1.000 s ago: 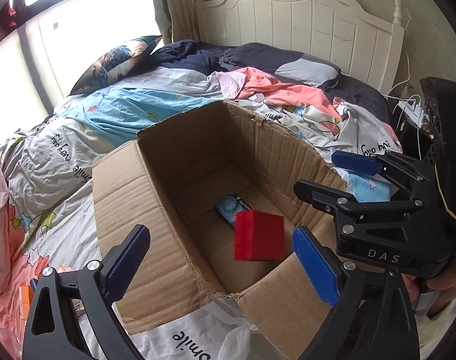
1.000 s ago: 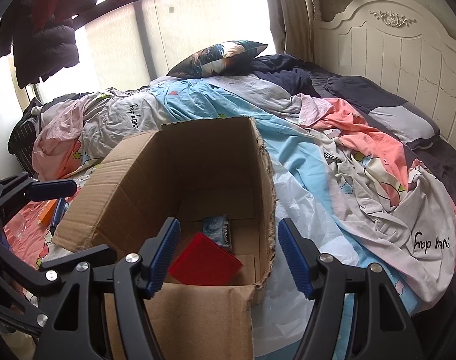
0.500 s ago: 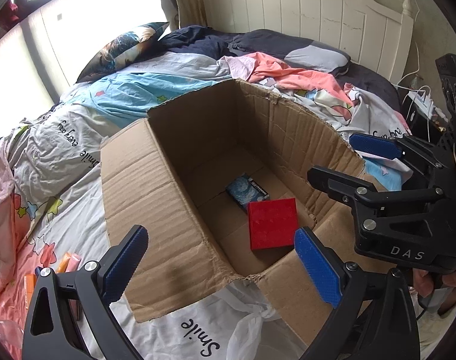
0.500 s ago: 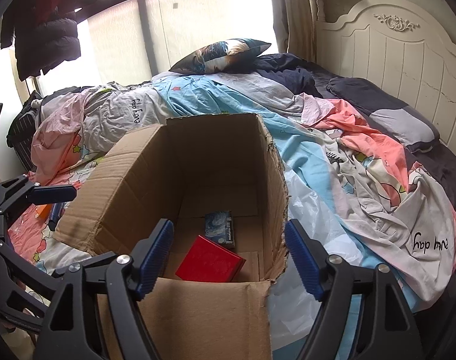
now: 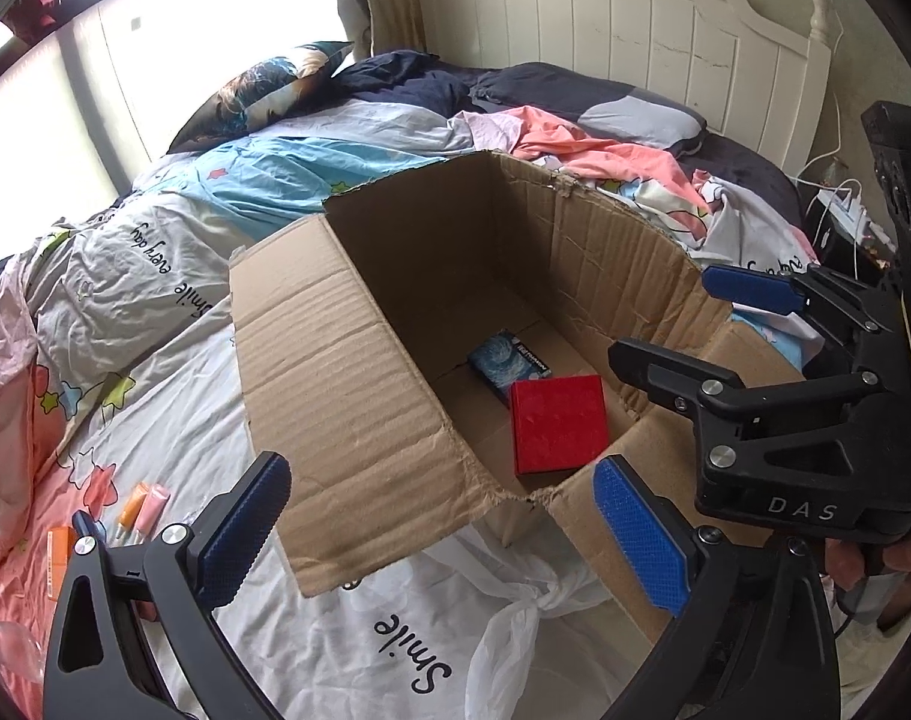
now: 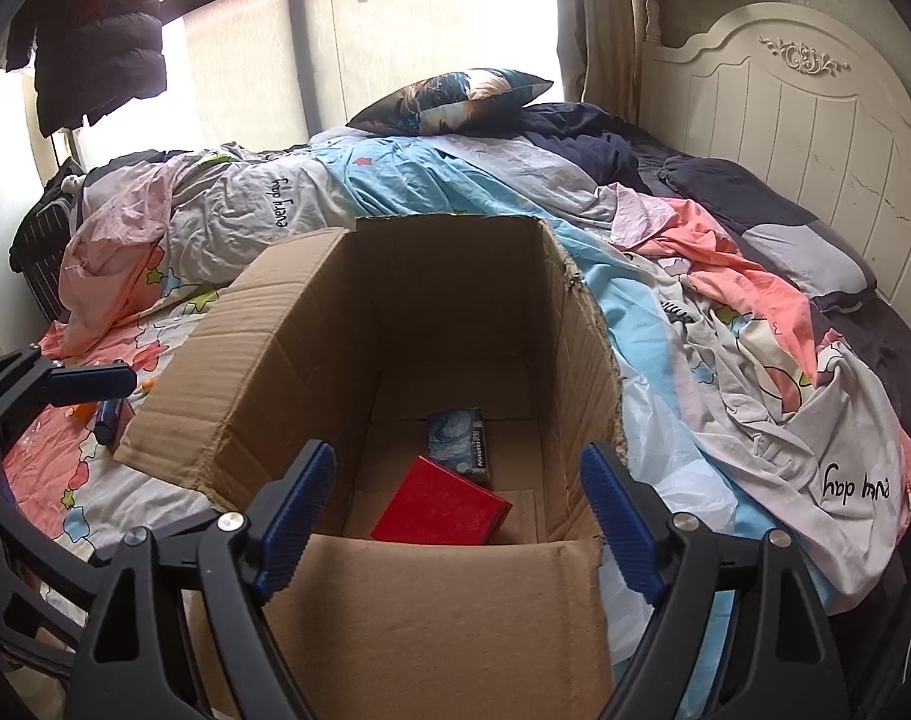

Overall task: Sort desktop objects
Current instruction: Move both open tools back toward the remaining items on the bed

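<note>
An open cardboard box (image 5: 335, 360) (image 6: 275, 348) sits on the bed. On its floor a red flat box (image 5: 557, 423) (image 6: 443, 510) lies next to a small blue patterned box (image 5: 506, 360) (image 6: 458, 438). My right gripper (image 6: 458, 456) (image 5: 665, 315) hovers over the box's near wall, its jaws opening with nothing between them. My left gripper (image 5: 440, 465) stands open and empty above the box's near corner. One of its blue fingers (image 6: 89, 384) shows at the left edge of the right wrist view.
Rumpled bedding covers the bed, with a white headboard (image 5: 635, 30) behind. Orange and pink tubes (image 5: 143, 504) and a dark blue pen-like thing (image 6: 107, 420) lie left of the box. A white plastic bag (image 5: 515, 618) lies in front. Cables (image 5: 845, 204) sit at far right.
The red box, in mid-air inside the cardboard box a second ago, now rests flat on its floor. The right jaws have spread wider. Both grippers have drawn back a little.
</note>
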`<action>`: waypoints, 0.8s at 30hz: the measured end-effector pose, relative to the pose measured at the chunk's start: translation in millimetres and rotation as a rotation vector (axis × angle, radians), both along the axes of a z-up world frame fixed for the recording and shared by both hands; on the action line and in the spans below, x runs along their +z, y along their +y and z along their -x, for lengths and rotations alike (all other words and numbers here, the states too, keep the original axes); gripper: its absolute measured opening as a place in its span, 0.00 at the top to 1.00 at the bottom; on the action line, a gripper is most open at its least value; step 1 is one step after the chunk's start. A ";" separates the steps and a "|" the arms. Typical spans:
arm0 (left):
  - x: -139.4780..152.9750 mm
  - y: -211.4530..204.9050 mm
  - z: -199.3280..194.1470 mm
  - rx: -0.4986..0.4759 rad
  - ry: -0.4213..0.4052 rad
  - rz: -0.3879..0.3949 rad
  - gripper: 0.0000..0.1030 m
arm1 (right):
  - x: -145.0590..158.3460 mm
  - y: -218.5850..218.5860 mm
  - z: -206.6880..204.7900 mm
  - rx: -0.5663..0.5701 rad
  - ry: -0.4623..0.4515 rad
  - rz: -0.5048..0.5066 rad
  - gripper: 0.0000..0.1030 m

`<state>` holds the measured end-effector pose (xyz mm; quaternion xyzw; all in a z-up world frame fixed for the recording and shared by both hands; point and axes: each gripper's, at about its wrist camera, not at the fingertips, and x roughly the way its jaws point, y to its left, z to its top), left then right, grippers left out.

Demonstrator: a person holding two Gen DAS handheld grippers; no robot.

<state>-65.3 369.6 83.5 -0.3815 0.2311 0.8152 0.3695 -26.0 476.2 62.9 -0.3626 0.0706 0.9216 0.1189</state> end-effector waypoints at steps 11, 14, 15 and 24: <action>-1.8 -23.3 1.4 0.037 0.013 0.009 0.00 | 0.9 -23.3 2.5 0.026 -0.002 -0.025 0.21; -1.3 -30.6 2.3 0.054 0.017 0.011 0.00 | 1.2 -28.9 3.3 0.034 0.001 -0.026 0.21; -1.3 -33.2 3.1 0.061 0.019 0.011 0.00 | 1.4 -30.6 3.6 0.035 0.001 -0.027 0.21; -4.5 -61.3 13.4 0.122 0.013 0.012 0.00 | 0.7 -45.8 8.1 0.061 -0.003 -0.033 0.21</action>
